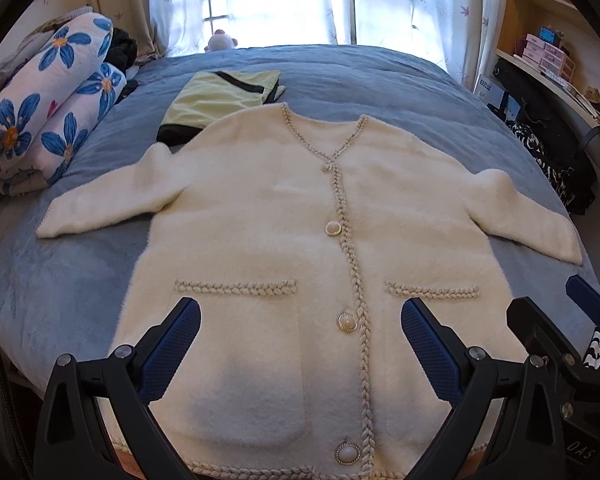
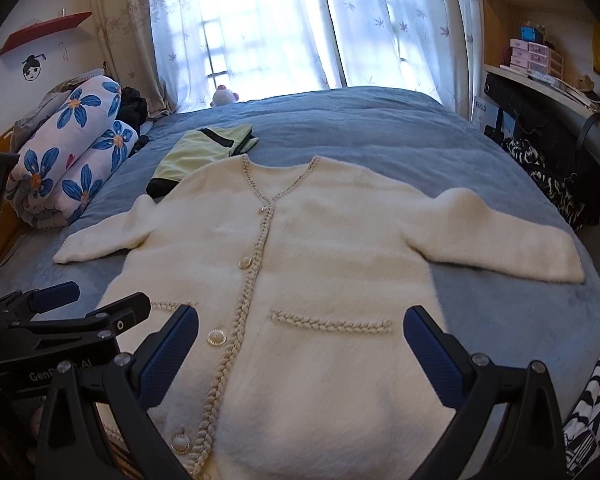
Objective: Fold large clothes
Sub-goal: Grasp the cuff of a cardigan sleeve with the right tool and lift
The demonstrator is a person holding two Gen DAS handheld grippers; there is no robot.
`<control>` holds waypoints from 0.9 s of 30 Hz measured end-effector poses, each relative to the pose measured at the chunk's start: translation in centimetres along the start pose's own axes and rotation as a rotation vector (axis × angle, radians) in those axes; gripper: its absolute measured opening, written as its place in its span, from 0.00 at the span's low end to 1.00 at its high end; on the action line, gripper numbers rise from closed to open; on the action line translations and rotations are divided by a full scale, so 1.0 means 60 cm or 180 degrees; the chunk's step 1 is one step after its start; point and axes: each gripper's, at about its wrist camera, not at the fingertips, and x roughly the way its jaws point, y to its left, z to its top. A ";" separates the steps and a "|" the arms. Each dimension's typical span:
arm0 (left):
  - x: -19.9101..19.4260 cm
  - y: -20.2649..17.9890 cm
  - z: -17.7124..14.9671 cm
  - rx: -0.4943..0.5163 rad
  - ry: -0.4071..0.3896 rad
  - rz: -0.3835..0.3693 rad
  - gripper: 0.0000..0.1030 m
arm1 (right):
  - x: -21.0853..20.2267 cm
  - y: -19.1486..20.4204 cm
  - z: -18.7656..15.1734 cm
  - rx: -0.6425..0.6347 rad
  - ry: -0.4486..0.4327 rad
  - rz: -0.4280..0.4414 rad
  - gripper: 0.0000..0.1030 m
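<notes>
My left gripper (image 1: 300,344) and right gripper (image 2: 302,344) both hang with jaws spread wide, holding nothing. The cream cardigan (image 1: 284,216) lies flat, buttoned, just ahead of and beneath them on the bed (image 1: 400,88), sleeves out.

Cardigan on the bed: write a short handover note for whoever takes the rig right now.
Left gripper: open, empty, over the hem.
Right gripper: open, empty, over the pocket on its side.
Cardigan: face up and buttoned, flat on the bed, both sleeves spread out.
Green garment: already folded, by the collar.
Done: cardigan laid out.
Left: every fold; probably sleeves in first.
</notes>
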 end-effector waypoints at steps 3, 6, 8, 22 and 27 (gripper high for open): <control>-0.007 -0.014 0.014 0.0116 -0.0112 0.0036 0.96 | -0.005 -0.010 0.012 -0.0081 -0.0091 -0.0158 1.00; -0.013 -0.032 0.032 0.0240 -0.0199 0.0095 0.97 | -0.014 -0.017 0.028 -0.0268 -0.0238 -0.0429 1.00; -0.016 -0.045 0.047 0.0298 -0.0240 0.0099 0.97 | -0.022 -0.025 0.039 -0.0334 -0.0317 -0.0524 1.00; -0.047 -0.163 0.180 0.0547 -0.0808 -0.0224 0.97 | -0.085 -0.223 0.164 0.0148 -0.0606 -0.0901 1.00; -0.011 -0.236 0.216 0.0625 -0.0826 -0.0489 0.97 | -0.033 -0.311 0.177 0.0353 -0.0190 -0.0963 1.00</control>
